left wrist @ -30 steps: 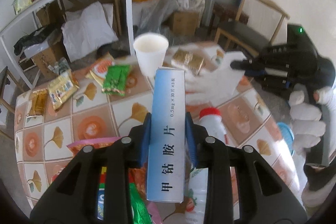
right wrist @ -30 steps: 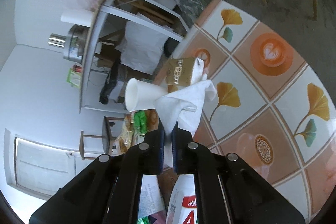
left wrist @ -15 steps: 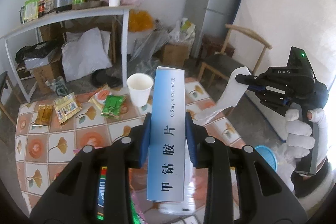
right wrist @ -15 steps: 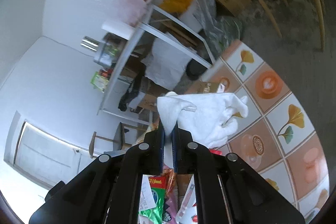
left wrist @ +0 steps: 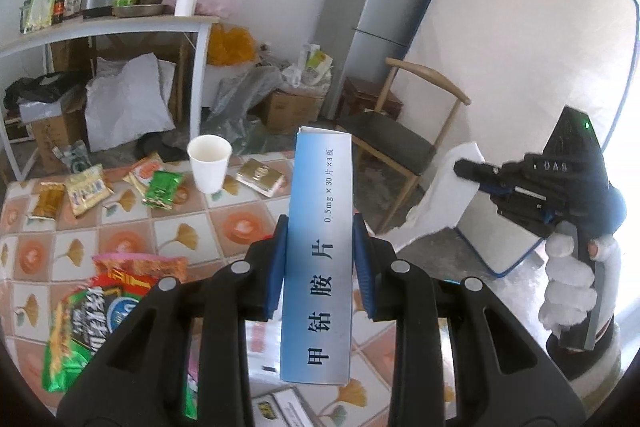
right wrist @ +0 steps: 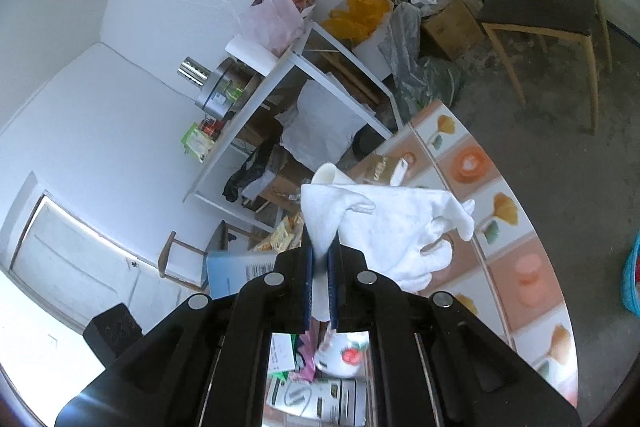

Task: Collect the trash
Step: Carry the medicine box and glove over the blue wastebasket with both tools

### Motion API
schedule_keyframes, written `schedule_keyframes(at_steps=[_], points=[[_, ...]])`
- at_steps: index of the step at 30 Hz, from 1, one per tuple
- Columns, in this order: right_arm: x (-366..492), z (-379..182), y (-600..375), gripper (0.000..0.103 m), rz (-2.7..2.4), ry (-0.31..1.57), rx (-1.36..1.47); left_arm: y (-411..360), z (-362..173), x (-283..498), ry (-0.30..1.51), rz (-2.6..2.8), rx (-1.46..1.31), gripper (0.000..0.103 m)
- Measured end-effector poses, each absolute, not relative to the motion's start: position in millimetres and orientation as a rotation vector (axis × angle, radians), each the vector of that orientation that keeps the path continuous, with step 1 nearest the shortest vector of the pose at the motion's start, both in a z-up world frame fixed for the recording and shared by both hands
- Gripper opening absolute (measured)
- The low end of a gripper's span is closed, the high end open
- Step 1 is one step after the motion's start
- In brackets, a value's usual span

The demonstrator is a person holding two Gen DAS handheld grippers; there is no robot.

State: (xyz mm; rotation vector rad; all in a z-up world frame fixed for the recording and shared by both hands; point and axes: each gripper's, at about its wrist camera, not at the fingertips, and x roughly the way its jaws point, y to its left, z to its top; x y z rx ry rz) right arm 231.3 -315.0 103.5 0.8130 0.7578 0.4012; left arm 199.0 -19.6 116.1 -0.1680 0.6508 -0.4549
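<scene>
My left gripper [left wrist: 320,227] is shut on a long blue-and-white medicine box [left wrist: 320,251], held upright above the tiled table [left wrist: 132,227]. The box [right wrist: 236,273] also shows at lower left in the right wrist view. My right gripper [right wrist: 321,251] is shut on a crumpled white tissue [right wrist: 384,227] that hangs out to the right of its fingers. In the left wrist view the right gripper [left wrist: 464,167] is off the table's right side, held by a white-gloved hand [left wrist: 568,291], with the tissue [left wrist: 444,199] dangling from it.
On the table lie a white paper cup [left wrist: 210,163], a gold packet [left wrist: 262,177], a green packet [left wrist: 162,189], several snack wrappers [left wrist: 84,187] and bright bags [left wrist: 100,311] near me. A wooden chair [left wrist: 400,143], a leaning mattress [left wrist: 516,75] and a blue basket [right wrist: 632,279] stand to the right.
Both grippers have risen and drawn back from the table. The tissue has been lifted off the tabletop and now hangs beside the table; the box stays gripped.
</scene>
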Motion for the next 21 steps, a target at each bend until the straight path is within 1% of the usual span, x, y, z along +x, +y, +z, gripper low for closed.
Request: schedule_keyframes(at_steps=[14,21], points=[[164,74,-349,0.007,0.330,0.748,0.957,-35,104,174,0.672,-0.539,-0.212,0.029],[146,75,-351,0.007,0.305,0.736,0.982,-38,100,163,0.679,-0.565,-0.229,0.029]])
